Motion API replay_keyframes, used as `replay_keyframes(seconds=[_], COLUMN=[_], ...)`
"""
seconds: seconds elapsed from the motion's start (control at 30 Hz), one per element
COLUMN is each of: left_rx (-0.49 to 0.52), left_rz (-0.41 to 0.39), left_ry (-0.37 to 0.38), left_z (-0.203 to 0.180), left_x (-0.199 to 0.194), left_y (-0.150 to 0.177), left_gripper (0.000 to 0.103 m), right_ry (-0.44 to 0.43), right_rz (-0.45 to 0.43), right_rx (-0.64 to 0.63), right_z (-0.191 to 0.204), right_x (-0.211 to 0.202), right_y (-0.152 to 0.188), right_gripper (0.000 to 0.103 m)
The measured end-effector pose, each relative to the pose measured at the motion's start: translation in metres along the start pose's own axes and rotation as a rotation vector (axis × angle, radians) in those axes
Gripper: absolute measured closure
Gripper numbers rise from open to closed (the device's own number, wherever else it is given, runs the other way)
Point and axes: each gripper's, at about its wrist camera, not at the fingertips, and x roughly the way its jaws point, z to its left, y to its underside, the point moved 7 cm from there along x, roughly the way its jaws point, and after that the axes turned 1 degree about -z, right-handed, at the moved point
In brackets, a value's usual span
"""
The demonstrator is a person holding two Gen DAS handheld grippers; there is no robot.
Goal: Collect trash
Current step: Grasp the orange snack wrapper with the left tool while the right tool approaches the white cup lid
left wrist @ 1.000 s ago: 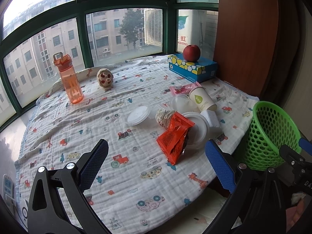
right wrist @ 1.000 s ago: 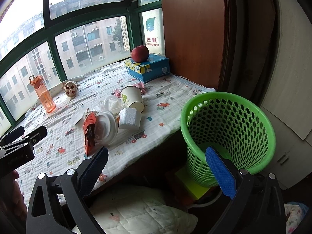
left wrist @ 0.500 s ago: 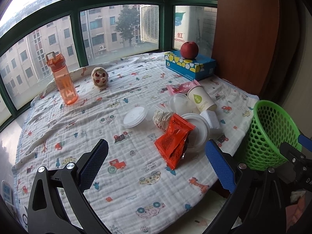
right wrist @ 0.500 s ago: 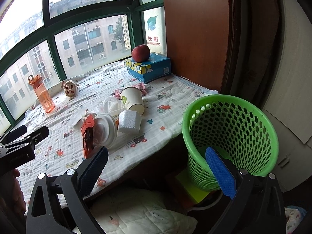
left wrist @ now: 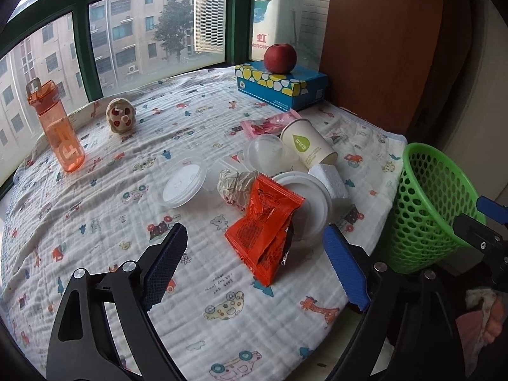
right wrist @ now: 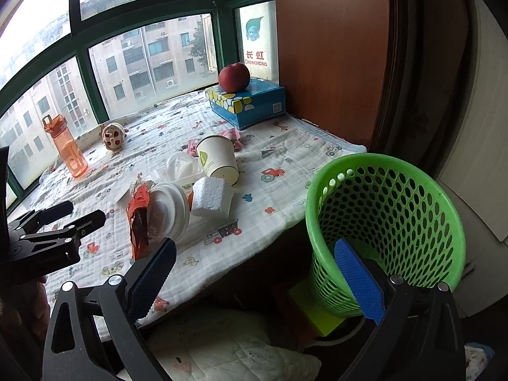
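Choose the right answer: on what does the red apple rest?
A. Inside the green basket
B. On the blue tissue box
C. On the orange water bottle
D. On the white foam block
B. The red apple sits on top of the blue tissue box at the far side of the blanket, near the window.

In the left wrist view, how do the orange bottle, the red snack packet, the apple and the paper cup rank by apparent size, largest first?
1. Red snack packet, though it lies nearest the camera.
2. Orange bottle.
3. Paper cup.
4. Apple, farthest away.
Packet and bottle look close in size, so their order is unsure.
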Motion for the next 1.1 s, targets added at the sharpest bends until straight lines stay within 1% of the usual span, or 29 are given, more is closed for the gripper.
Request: replay_keyframes(seconds=[0.13,0.33,0.43,0.47,0.53,0.6,0.67,0.73,0.8,0.87,0.9,1.0,1.1], left_rx=[0.033,0.037,0.023,0.022,0.017,0.019,0.005,-0.003,-0.006,-0.021,-0.032,-0.052,-0.070], left_rz=[0.042,0.105,0.123,0.131,0.139,0.152,0.160,0.150,0.145,0.143,0.140,0.122,0.098], left_ry=[0.029,0.063,0.097,0.093,0.112,0.121,0.140,0.144,0.144,0.143,0.146,0.141,0.144], left_z=[-0.003,-0.002,-0.001,0.000,-0.001,-0.001,-0.001,0.000,0.002,0.006,0.008,0.017,0.024], left_x=[0.021,0.052,0.062,0.066,0.072,0.077,0.080,0.079,0.076,0.072,0.069,0.059,0.047], left_y=[0.004,0.009,0.010,0.011,0.012,0.014,0.015,0.015,0.015,0.015,0.015,0.012,0.008], left_gripper=[0.020,0.034,0.035,0.035,0.036,0.044,0.058,0.063,0.069,0.072,0.079,0.082,0.095], right_ry=[-0.006,-0.009,-0.010,-0.010,-0.014,-0.017,-0.020,-0.027,-0.028,-0.034,-0.038,-0.049,-0.067], right_rz=[0.017,0.037,0.041,0.045,0.054,0.058,0.065,0.066,0.068,0.066,0.066,0.065,0.063], right_rx=[-0.006,-0.008,-0.008,-0.009,-0.012,-0.018,-0.021,-0.025,-0.031,-0.037,-0.044,-0.073,-0.102], right_z=[0.002,0.003,0.003,0.003,0.004,0.006,0.008,0.009,0.011,0.014,0.017,0.026,0.037], right_x=[0.010,0.020,0.024,0.026,0.029,0.032,0.035,0.036,0.037,0.038,0.039,0.041,0.045], right_y=[0.001,0.001,0.001,0.002,0.002,0.003,0.003,0.003,0.003,0.003,0.003,0.002,0.000], right_gripper=[0.006,0.006,0.006,0.006,0.006,0.006,0.006,0.006,0.006,0.006,0.006,0.006,0.006])
